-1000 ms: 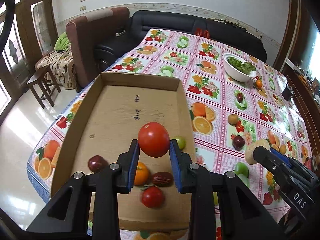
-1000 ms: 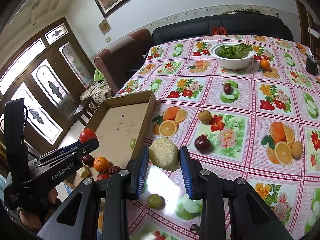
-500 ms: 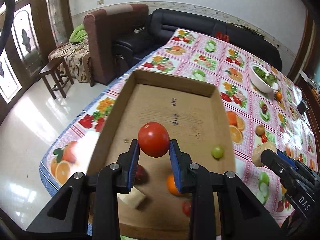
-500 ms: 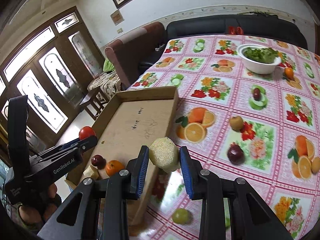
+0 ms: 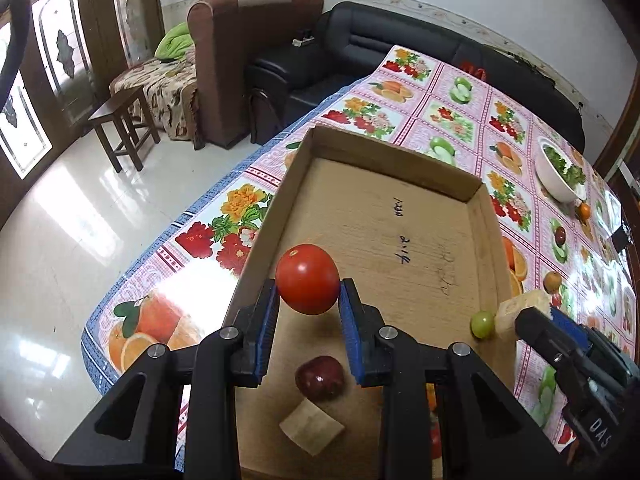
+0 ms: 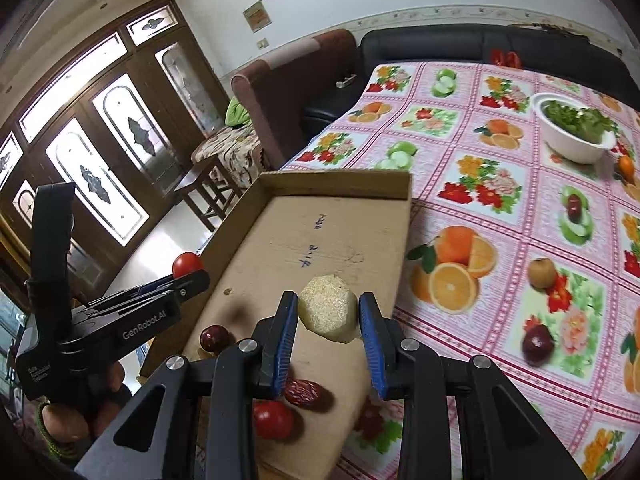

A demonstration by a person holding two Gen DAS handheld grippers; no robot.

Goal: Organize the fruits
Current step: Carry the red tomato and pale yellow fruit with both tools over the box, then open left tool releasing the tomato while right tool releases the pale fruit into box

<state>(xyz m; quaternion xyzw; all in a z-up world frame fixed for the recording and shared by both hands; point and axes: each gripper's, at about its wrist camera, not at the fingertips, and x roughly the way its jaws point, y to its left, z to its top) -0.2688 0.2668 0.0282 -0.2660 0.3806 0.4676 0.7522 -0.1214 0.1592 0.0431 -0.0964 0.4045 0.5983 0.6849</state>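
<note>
While the left gripper [image 5: 308, 300] clamps the tomato [image 5: 307, 278] and the right gripper [image 6: 329, 320] clamps the pale chunk [image 6: 327, 313], both hang over the near half of the cardboard tray [image 5: 384, 152], its bare floor lying straight below them.

A white bowl of greens [image 6: 572, 136] sits near a black sofa [image 5: 400, 52].

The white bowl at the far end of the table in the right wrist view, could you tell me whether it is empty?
No, the white bowl holds a heap of leafy greens that rises above its rim.
</note>
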